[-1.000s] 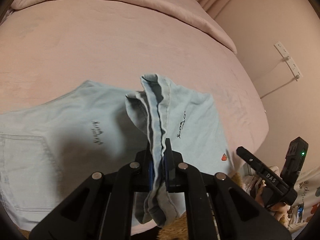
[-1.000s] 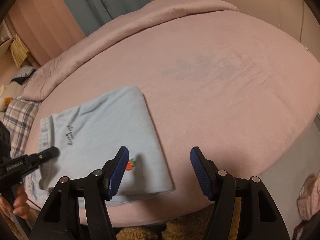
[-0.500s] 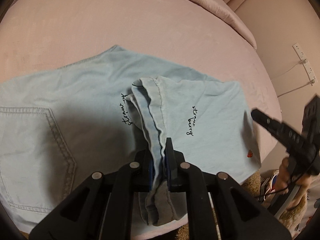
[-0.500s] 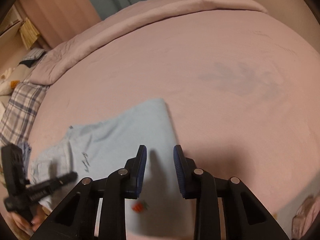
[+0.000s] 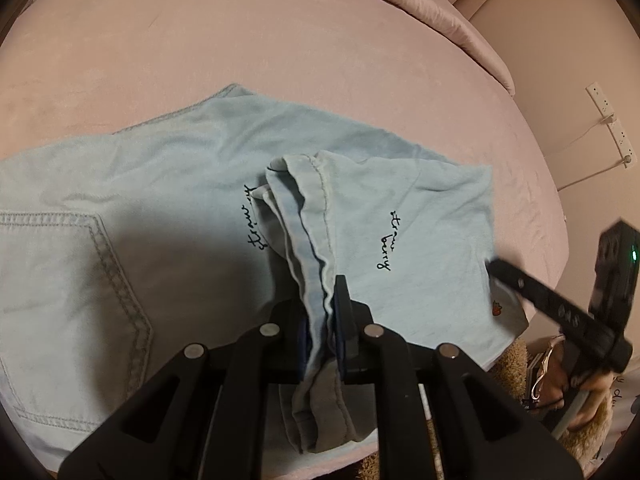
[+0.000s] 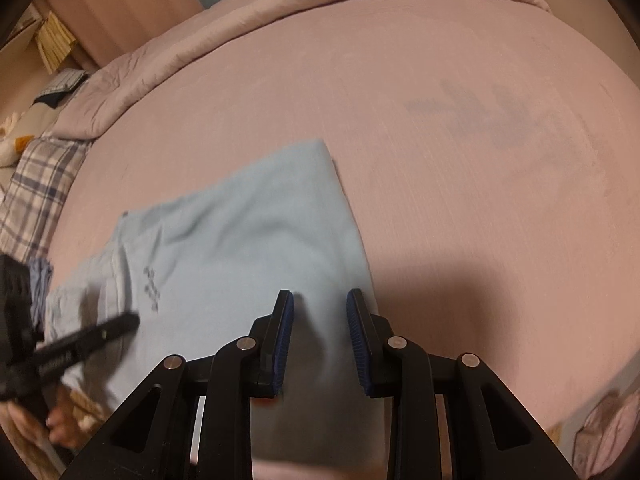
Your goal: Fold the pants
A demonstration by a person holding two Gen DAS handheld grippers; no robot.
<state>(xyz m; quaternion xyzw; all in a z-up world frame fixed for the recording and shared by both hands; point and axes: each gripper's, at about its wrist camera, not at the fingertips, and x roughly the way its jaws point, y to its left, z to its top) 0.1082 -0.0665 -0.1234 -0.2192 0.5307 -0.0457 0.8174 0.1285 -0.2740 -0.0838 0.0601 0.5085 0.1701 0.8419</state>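
Setting: pink bed (image 5: 280,60) under warm light, pale blue pants (image 5: 168,208) spread across its near side, and we're mid-fold!
Left gripper (image 5: 324,320): clamped tight on a bunched hem (image 5: 304,208), a ridge of stacked cloth layers running straight away from the jaws.
Right gripper (image 6: 320,332): narrow gap, blue pads (image 6: 285,340) showing, hovering low over the near right corner of the cloth; nothing pinched between them that I can see, though this view is blurred.
Where the pants lie: flat on the bed, back pocket (image 5: 60,280) off to the left in the left wrist view, the folded leg panel with its script lettering (image 5: 386,240) to the right, a small red strawberry mark (image 5: 496,308) near the right gripper's tip.
Key relation: the long axis runs left to right across the near bed edge, and the held hem sits about mid-length, with the waist end lying left of it. The left gripper looks best placed for carrying it over.
Edges: the cloth's near edge rides right at the bed's edge, so little slack there.
Open room: plenty of bare bed beyond the pants, all the way to the rolled duvet (image 6: 280,12) at the far side.
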